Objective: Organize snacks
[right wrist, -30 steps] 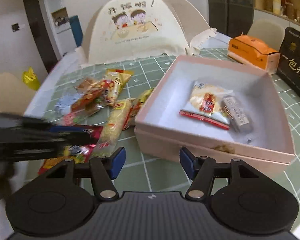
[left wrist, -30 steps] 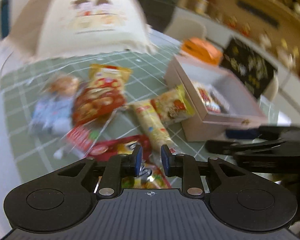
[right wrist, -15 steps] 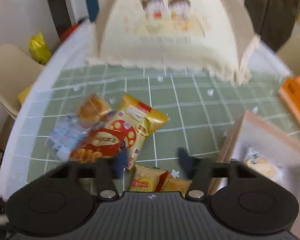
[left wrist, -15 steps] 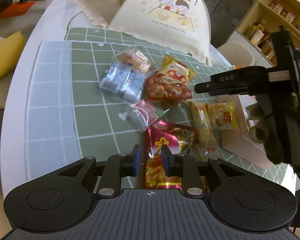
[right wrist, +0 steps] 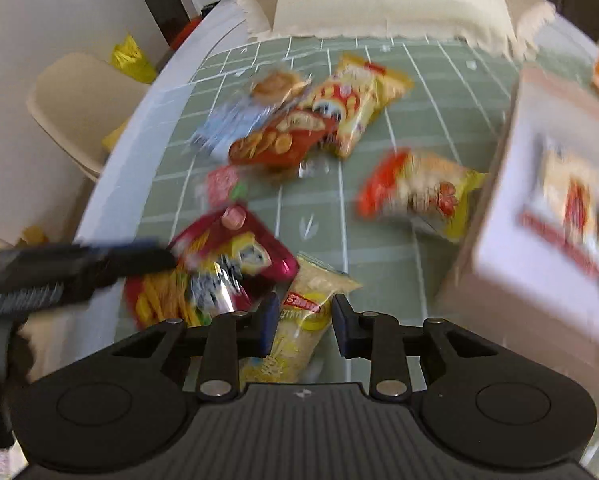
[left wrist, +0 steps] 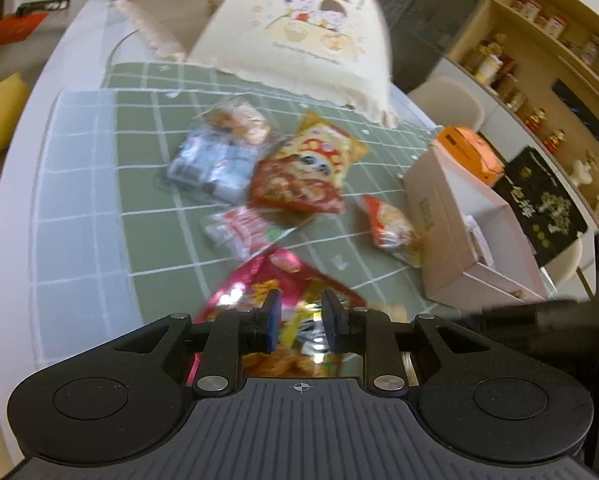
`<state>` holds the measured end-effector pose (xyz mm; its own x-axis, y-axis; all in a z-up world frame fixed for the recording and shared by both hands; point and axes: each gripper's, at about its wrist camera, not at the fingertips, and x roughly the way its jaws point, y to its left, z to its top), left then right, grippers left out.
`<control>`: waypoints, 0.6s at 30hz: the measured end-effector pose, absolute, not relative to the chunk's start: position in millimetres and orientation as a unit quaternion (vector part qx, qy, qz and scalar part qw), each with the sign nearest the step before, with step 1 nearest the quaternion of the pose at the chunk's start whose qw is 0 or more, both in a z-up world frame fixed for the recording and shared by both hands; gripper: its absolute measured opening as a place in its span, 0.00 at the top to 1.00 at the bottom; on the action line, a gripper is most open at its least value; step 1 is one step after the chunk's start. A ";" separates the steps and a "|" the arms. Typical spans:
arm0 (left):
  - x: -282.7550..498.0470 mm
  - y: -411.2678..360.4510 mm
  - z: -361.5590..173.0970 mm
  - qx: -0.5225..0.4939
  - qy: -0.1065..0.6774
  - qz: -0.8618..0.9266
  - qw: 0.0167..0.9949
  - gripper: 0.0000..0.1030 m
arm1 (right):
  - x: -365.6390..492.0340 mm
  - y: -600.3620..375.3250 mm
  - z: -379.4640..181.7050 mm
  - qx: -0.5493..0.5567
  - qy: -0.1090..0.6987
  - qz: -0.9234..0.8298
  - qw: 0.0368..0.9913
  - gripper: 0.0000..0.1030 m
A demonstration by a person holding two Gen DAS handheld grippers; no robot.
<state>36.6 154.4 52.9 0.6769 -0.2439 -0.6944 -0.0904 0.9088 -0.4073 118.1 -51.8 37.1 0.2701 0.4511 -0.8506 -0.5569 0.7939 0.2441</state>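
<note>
Several snack packets lie on the green grid mat (left wrist: 147, 208). My left gripper (left wrist: 299, 318) hovers just over a magenta foil bag (left wrist: 275, 280), jaws a little apart and not gripping it; that bag also shows in the right wrist view (right wrist: 227, 264). My right gripper (right wrist: 302, 322) is open around the end of a long yellow packet (right wrist: 299, 328). A red and yellow packet (right wrist: 415, 192) lies beside the pink open box (right wrist: 539, 240), which holds a few packets.
A cream mesh food cover (left wrist: 299, 40) stands at the back of the table. An orange carton (left wrist: 471, 152) and a black box (left wrist: 539, 204) sit behind the pink box. The white table edge (left wrist: 15, 208) runs on the left. A beige chair (right wrist: 75, 108) stands beyond it.
My right gripper has dropped down from over the far packets to the long yellow packet and narrowed its jaws. My left gripper has closed in on the magenta bag.
</note>
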 end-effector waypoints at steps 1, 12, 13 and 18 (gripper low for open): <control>37.0 151.1 54.3 -0.203 0.397 -0.046 0.894 0.75 | 110.2 -59.9 36.2 -0.043 0.514 0.315 0.797 0.72; 79.5 125.6 71.8 -0.173 0.388 -0.091 0.901 0.75 | 96.4 -128.5 46.3 -0.016 0.443 0.227 0.867 0.36; 92.6 121.1 73.4 -0.166 0.386 -0.106 0.901 0.75 | 106.3 -131.1 44.0 -0.010 0.441 0.210 0.873 0.37; 178.4 83.0 61.3 -0.101 0.390 -0.129 0.906 0.75 | 123.7 -133.5 32.9 0.012 0.458 0.168 0.873 0.37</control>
<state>178.4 83.0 61.3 0.6622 -0.3119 -0.6813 0.1542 0.9465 -0.2835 123.7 -133.5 32.9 0.5242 0.3036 -0.7957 -0.2821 0.9434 0.1742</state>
